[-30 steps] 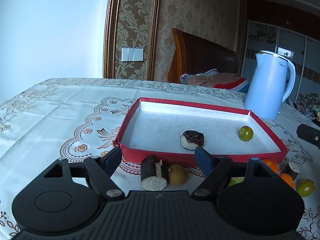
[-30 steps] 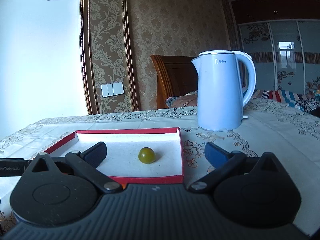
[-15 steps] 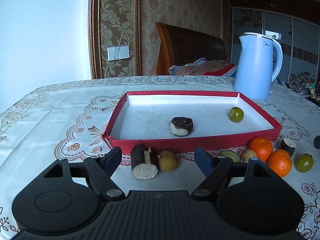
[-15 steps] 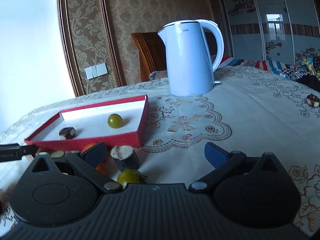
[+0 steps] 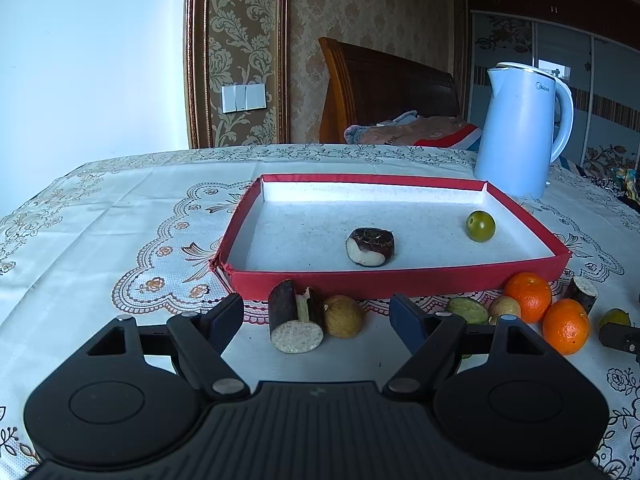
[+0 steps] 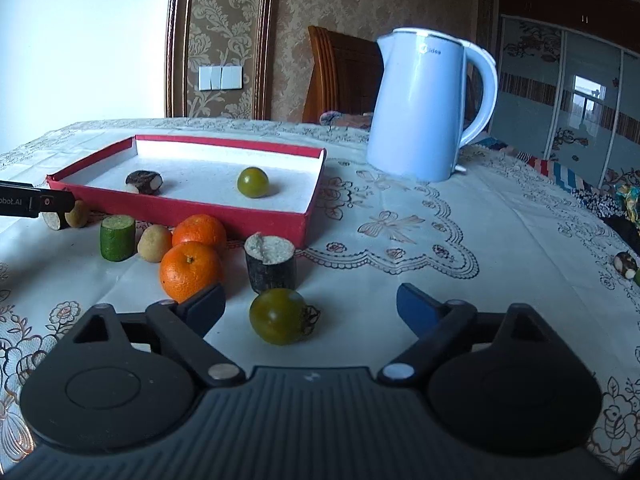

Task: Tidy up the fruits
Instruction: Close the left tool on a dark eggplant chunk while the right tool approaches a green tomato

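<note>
A red tray (image 5: 400, 280) with a white floor holds a dark half-peeled chestnut (image 5: 370, 246) and a green tomato (image 5: 480, 226). My left gripper (image 5: 316, 312) stands open just short of a dark cane piece (image 5: 294, 316) and a tan fruit (image 5: 343, 316) before the tray's front wall. Another green tomato (image 6: 280, 316) lies on the cloth between the closing jaws of my right gripper (image 6: 310, 300); neither pad touches it. Beyond it stand a cane piece (image 6: 270, 264), two oranges (image 6: 190, 270), a tan fruit (image 6: 154, 243) and a green cucumber chunk (image 6: 117, 238).
A pale blue kettle (image 6: 424, 108) stands behind the tray's right corner. A stray chestnut (image 6: 626, 264) lies far right on the patterned tablecloth. A wooden chair with bundled cloth (image 5: 408, 132) sits behind the table. The left gripper's side (image 6: 36, 202) juts in at the left.
My right gripper has swung from facing the tray to low over the loose fruit, so the green tomato now lies between its narrower jaws. The left gripper rolled slightly and stayed put.
</note>
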